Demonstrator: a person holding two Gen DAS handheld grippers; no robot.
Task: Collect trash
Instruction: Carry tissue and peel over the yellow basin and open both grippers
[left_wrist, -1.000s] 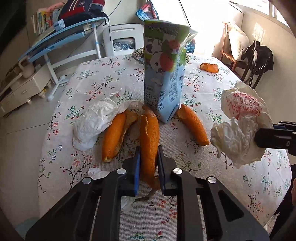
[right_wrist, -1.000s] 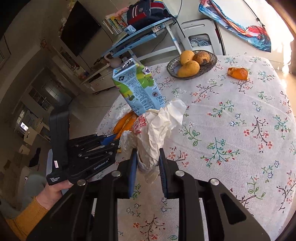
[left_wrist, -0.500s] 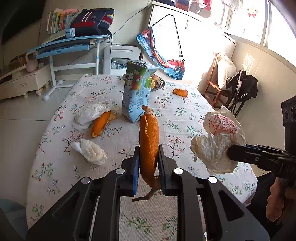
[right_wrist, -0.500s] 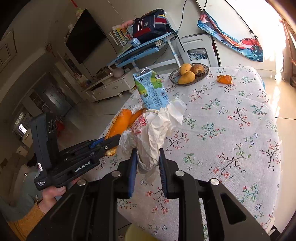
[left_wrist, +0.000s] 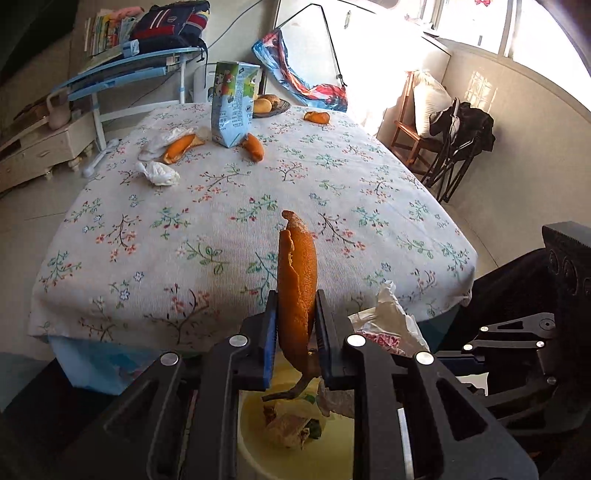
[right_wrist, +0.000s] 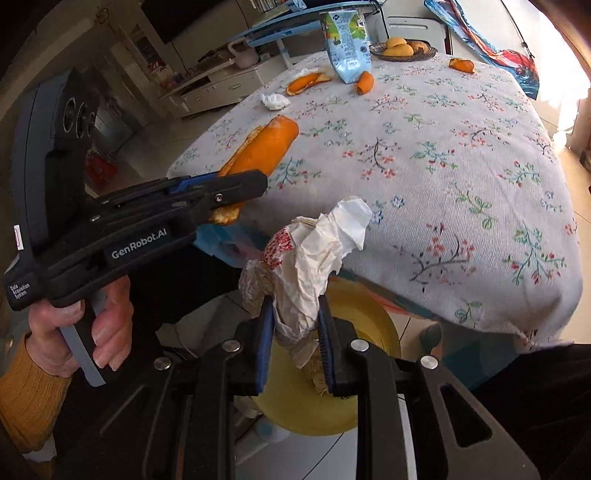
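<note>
At the bottom centre of the left wrist view, the left gripper (left_wrist: 296, 341) pinches a long orange peel (left_wrist: 296, 284) that stands upright between its blue pads, its tip rising over the near edge of the floral tablecloth (left_wrist: 236, 229). Directly beneath the fingers sits a yellow bin (left_wrist: 325, 454) with scraps already inside. Just right of the fingers, low in the frame, a crumpled paper wrapper (left_wrist: 388, 321) shows, with the black body of the right gripper at the right edge. In the upper left of the frame, far across the table, a milk carton (left_wrist: 233, 103) stands upright with two more peels (left_wrist: 180, 147) and a white tissue wad (left_wrist: 159, 173) near it. In the right wrist view, bottom centre, the right gripper (right_wrist: 295, 332) is clamped on the crumpled paper wrapper (right_wrist: 306, 258), which bulges up above the pads, over the yellow bin (right_wrist: 365, 325) below the table's edge. At the left of the frame a hand (right_wrist: 77, 332) in a mustard sleeve grips the left gripper (right_wrist: 236, 190), its jaws closed on the orange peel (right_wrist: 264, 149). The milk carton (right_wrist: 345, 40) and a fruit bowl (right_wrist: 404, 50) stand at the top.
</note>
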